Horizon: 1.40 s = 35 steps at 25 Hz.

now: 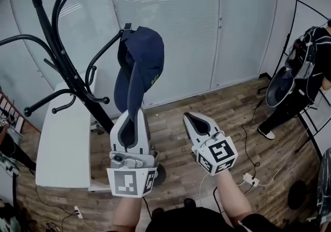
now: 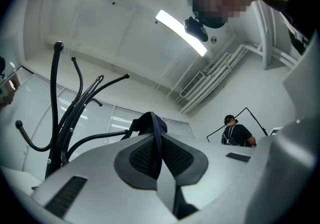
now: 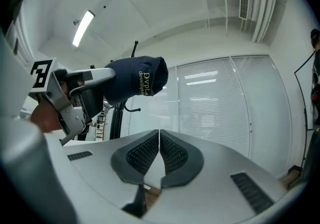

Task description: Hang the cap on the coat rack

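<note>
The head view shows the whole layout: the left gripper (image 1: 130, 122) is raised with the cap (image 1: 139, 65) in its fingers; the right gripper (image 1: 194, 119) is just beside it and lower, over the wooden floor (image 1: 232, 101); the black rack (image 1: 98, 109) leans across the left of the picture above a white desk (image 1: 62, 143); a person (image 1: 305, 70) in black stands far right.

The left gripper view alone shows the grip itself: the left gripper (image 2: 159, 160) has its fingers narrow, pinching the brim, which runs edge-on as a thin dark line between the pads; the cap (image 2: 150, 123) bulges just beyond the tips; one arm of the rack (image 2: 60, 133) reaches in from the left up to the cap, though contact cannot be told; the person (image 2: 235, 133) is small in the distance.

The right gripper view gives the side-on look: the right gripper (image 3: 159, 150) has its fingers pressed together with nothing between them; the cap (image 3: 137, 80) shows pale lettering on its side, seen in no other view; the left gripper (image 3: 75, 98) sits at its left; the rack (image 3: 117, 118) stands behind.

The cap is in the air at the tip of a curved rack arm; in the head view its long axis runs nearly up and down, brim downward into the left fingers, crown uppermost, back strap next to the arm's end.
</note>
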### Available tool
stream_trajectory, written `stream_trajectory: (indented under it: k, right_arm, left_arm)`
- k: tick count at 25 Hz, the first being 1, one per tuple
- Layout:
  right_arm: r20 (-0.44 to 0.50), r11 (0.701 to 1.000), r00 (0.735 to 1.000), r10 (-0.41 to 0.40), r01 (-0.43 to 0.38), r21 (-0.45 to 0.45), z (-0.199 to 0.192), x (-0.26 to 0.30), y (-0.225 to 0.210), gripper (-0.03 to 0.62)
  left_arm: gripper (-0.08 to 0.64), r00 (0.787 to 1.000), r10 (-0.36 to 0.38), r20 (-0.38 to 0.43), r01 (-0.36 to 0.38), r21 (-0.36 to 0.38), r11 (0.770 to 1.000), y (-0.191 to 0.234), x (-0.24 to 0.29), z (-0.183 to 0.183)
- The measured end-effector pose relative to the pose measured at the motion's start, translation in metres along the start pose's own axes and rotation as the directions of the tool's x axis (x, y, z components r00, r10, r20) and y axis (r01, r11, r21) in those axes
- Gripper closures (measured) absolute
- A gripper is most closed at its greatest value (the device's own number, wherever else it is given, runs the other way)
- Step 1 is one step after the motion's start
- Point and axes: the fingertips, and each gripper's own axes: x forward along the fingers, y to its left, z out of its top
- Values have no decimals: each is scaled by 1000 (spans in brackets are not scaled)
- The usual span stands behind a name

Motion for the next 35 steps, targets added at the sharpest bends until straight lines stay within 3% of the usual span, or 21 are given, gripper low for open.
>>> stream_trajectory:
  k: [7,16,35]
  right_arm:
    - [2,996,996,91,-91,1,2,4,-4,560]
    - [-6,983,984,180,-179,26,-11,8,8,560]
    - [-4,974,975,221,-220,52,-18,6,7,560]
  left_arm:
    - [531,996,87,-6,-87,51,995,-5,-3,4]
    - [531,987,151,-63,-145,84,986,-7,-15,-12]
    - [529,955,193,-225,-173,104,979,-5,-23,-85]
